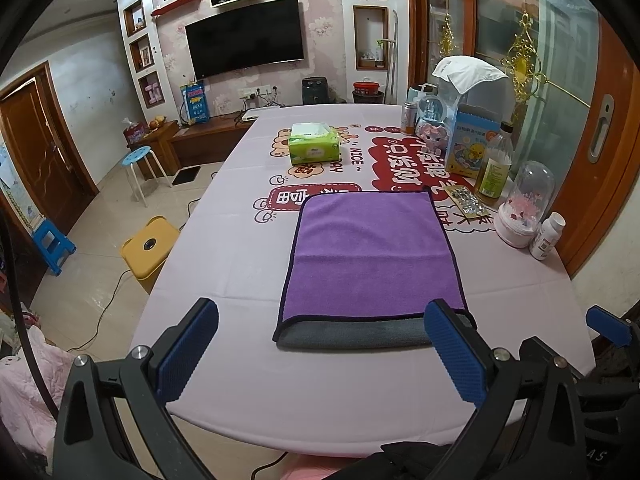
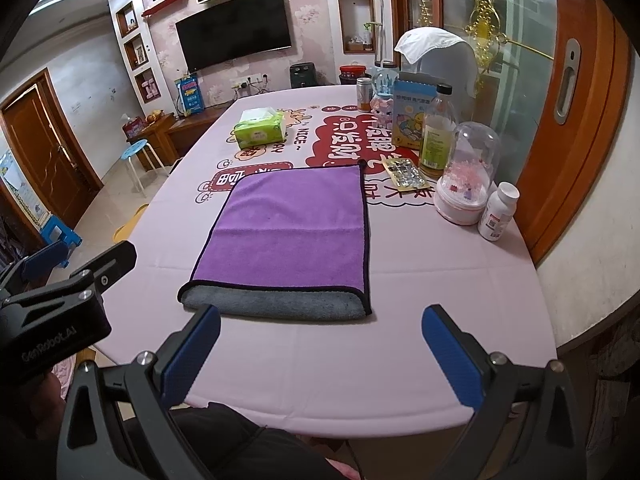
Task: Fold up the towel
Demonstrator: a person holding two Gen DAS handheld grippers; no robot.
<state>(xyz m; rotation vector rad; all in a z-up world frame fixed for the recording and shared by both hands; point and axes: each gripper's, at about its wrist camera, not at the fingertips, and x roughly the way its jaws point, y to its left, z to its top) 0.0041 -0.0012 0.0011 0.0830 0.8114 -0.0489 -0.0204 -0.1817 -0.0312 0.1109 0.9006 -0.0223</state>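
Note:
A purple towel with a dark hem lies folded flat on the pink tablecloth; its grey underside shows along the near edge. It also shows in the right wrist view. My left gripper is open and empty, held above the table's near edge just in front of the towel. My right gripper is open and empty, also in front of the towel's near edge. The right gripper's finger shows at the right edge of the left wrist view.
A green tissue box sits far on the table. Along the right side stand a bottle, a glass dome, a white pill bottle, a blister pack and boxes. A yellow stool stands left of the table.

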